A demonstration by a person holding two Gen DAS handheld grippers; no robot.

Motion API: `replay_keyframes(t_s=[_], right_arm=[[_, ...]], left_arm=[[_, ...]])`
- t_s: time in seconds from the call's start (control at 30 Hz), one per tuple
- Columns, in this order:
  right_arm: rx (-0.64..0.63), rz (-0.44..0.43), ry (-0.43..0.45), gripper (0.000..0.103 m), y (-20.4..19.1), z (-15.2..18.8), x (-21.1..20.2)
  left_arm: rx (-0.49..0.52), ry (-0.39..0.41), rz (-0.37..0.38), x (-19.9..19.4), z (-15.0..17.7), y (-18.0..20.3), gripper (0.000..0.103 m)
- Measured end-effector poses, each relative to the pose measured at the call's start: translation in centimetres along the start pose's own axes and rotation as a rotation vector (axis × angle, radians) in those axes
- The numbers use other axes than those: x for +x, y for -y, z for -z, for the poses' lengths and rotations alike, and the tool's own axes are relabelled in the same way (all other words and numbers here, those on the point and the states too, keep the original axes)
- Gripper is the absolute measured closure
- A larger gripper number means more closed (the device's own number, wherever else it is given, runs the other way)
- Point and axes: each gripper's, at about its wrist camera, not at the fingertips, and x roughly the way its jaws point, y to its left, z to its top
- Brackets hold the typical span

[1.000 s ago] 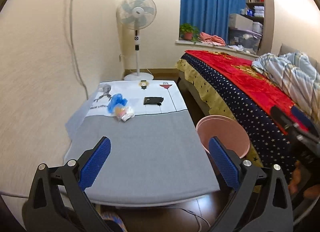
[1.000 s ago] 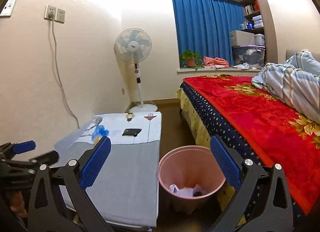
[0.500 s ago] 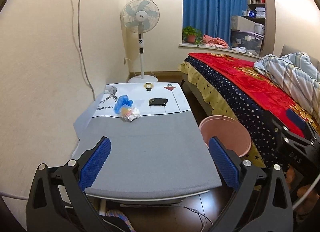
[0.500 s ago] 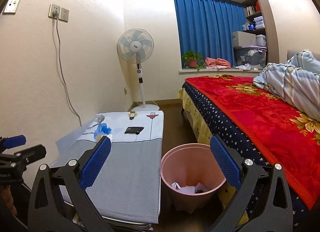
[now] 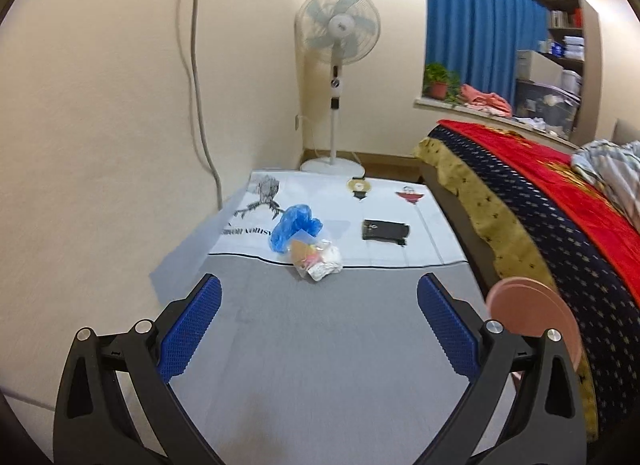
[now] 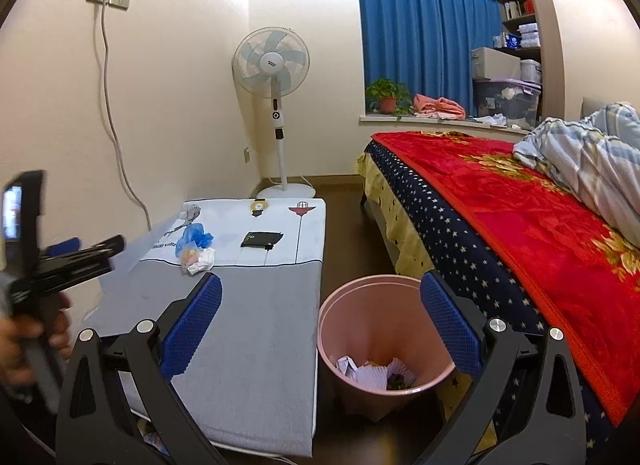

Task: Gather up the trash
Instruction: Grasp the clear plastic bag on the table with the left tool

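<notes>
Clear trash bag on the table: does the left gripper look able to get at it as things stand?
Probably yes: the left gripper is open, the clear trash bag lies ahead, only bare table between.

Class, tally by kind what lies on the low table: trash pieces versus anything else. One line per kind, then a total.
Trash pieces: 2, the blue plastic bag and the clear bag of scraps touching it.
Other items: 1, the black wallet.
Total: 3
</notes>
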Motion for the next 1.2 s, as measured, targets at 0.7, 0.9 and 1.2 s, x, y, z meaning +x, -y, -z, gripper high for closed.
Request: replay_keyframes(t_s=[0.7,0.9,1.2], right_arm=[[-0.094,0.045,-0.144,0.005,-0.8,-0.4,12.3],[-0.089,0.059,-0.173,0.005,-0.5,0.1,13.3],[-0.121,0.047,-0.162,0.005,-1.3,0.2,13.1]], left_arm=[[0.039,-0.116,-0.103,23.6,-0.9,1.7,0.021],[0.057,-0.186,-0.128,26.3,0.1,1.3,0.051],[0.053,-0.164,-0.081,24.6,0.0,0.9,0.081]])
